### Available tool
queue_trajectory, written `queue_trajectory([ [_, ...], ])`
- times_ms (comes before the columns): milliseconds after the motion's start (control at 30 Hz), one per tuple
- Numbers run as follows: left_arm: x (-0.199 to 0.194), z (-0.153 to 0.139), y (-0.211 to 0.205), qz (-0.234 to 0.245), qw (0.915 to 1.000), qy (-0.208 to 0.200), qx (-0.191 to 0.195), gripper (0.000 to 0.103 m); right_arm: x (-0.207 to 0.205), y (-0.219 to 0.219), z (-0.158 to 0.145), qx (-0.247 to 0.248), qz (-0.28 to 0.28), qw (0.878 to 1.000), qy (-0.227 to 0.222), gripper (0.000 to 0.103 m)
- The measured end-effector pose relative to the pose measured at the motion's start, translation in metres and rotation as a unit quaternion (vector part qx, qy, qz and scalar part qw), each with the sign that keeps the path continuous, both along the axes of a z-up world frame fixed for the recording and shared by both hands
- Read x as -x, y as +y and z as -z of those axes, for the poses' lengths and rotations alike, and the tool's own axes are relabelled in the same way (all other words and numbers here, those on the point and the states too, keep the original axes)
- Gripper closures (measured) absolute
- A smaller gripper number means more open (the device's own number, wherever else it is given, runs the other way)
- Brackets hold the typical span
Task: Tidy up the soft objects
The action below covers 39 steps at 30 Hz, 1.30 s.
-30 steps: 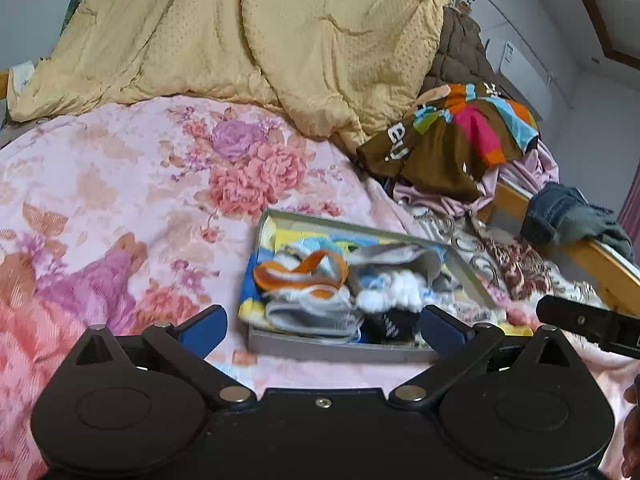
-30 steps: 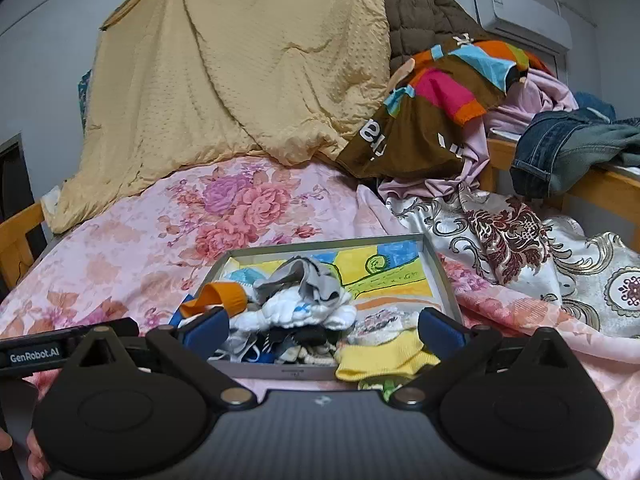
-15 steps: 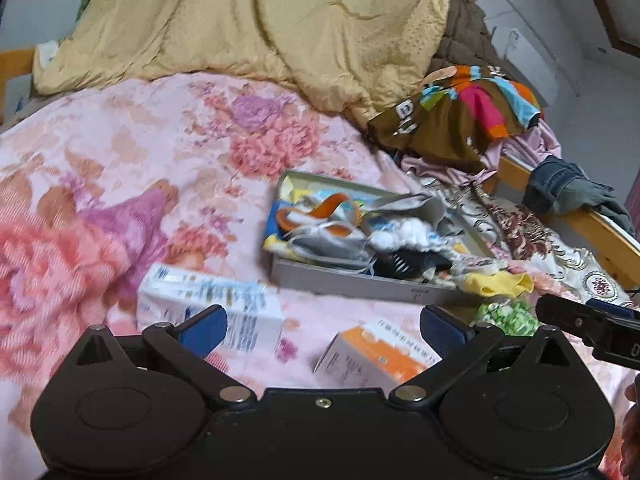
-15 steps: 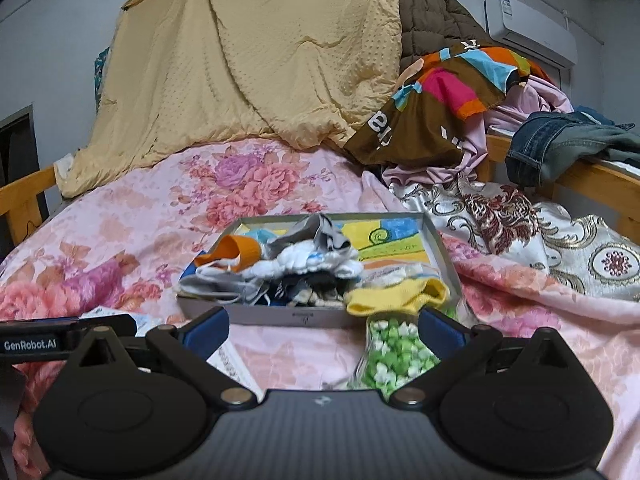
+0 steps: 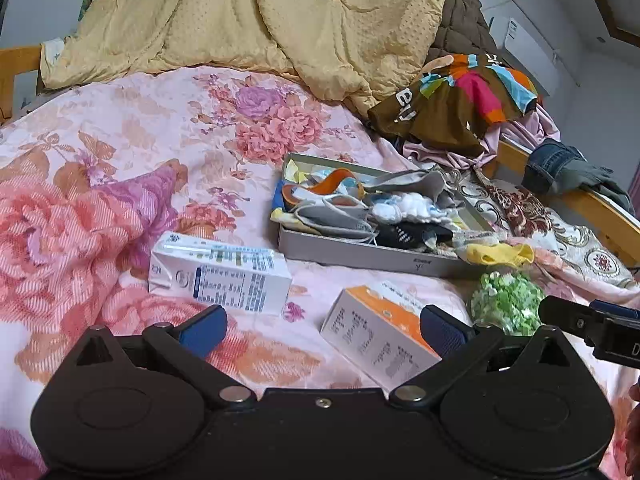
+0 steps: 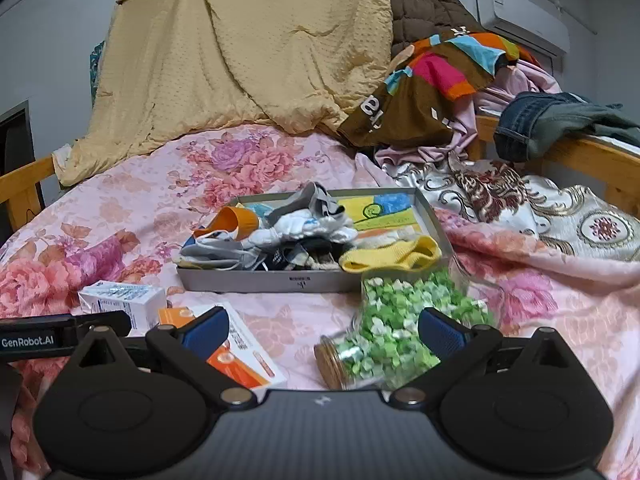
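Blue-padded fingers of the left gripper (image 5: 322, 326) and right gripper (image 6: 322, 326) stand wide apart, holding nothing, and both have drawn further back from the tray than half a second ago. That retreat brings more of the near bed into view: the orange-and-white box (image 5: 378, 334) now lies between the left fingers, the white carton (image 5: 220, 274) just beyond, and the jar of green paper stars (image 6: 396, 330) lies on its side between the right fingers. Farther on, the grey tray (image 6: 260, 280) sits unmoved on the floral bedspread (image 5: 120, 140), heaped with socks (image 6: 288, 232); a yellow sock (image 6: 392, 256) droops over its near rim. Behind rises the yellow quilt (image 6: 240, 48).
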<state>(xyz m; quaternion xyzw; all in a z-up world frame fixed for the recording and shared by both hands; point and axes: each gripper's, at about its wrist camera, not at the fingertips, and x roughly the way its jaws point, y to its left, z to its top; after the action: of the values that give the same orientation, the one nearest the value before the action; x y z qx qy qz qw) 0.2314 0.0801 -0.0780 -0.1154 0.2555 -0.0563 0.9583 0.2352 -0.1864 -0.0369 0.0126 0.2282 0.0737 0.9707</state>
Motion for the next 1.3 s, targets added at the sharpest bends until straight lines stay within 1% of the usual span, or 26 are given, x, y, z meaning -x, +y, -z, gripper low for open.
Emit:
queue_trajectory([
  [267, 0.013, 0.013, 0.002, -0.002, 0.9997, 0.021, -0.009, 0.001, 0.015, 0.0, 0.011, -0.003, -0.009, 1.0, -0.007, 0.0],
  [433, 0.019, 0.015, 0.003, -0.002, 0.9998, 0.019, -0.006, 0.001, 0.021, 0.0, 0.019, -0.006, -0.008, 1.0, -0.001, 0.0],
  [633, 0.023, 0.015, 0.004, -0.006, 0.9996, 0.022, -0.014, 0.001, 0.026, 0.0, 0.029, -0.008, -0.003, 1.0, 0.013, 0.0],
  [1300, 0.029, 0.013, 0.004, -0.02, 0.9991, 0.023, -0.028, 0.001, 0.025, 0.002, 0.035, -0.018, -0.013, 1.0, 0.017, 0.0],
])
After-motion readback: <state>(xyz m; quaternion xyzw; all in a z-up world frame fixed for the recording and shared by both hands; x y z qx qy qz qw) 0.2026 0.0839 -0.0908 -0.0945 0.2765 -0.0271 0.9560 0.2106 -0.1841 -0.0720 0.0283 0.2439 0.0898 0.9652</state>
